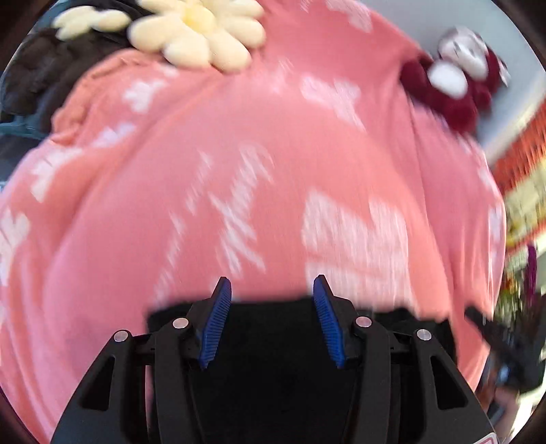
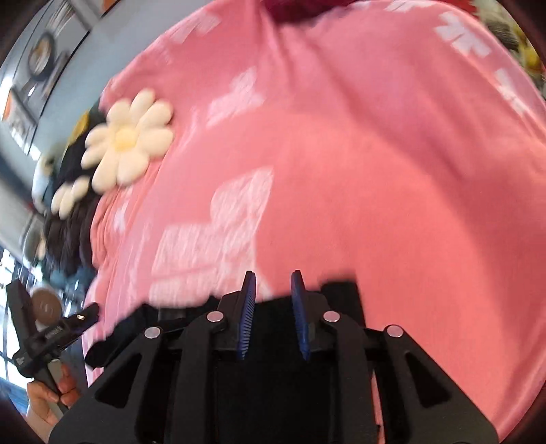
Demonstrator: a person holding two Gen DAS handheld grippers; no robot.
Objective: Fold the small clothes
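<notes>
pink blanket (image 1: 239, 153) lies under both grippers, left gripper (image 1: 272, 290) and right gripper (image 2: 273, 285) with fingers apart.

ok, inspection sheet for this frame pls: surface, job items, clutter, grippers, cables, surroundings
Surface: pink blanket with white prints covers the whole work area; views are motion-blurred.
Job's things: a black garment lies at the near edge under both grippers, mostly hidden by them; fold state cannot be told.
Clutter: white daisy plush, a smaller daisy plush on a dark plush, and a red and white plush toy along the far edge.
Grippers: left gripper open, nothing between its fingers; right gripper open with a narrower gap, also holding nothing.
Cables: nothing seen.
Surroundings: grey wall with framed pictures.
</notes>
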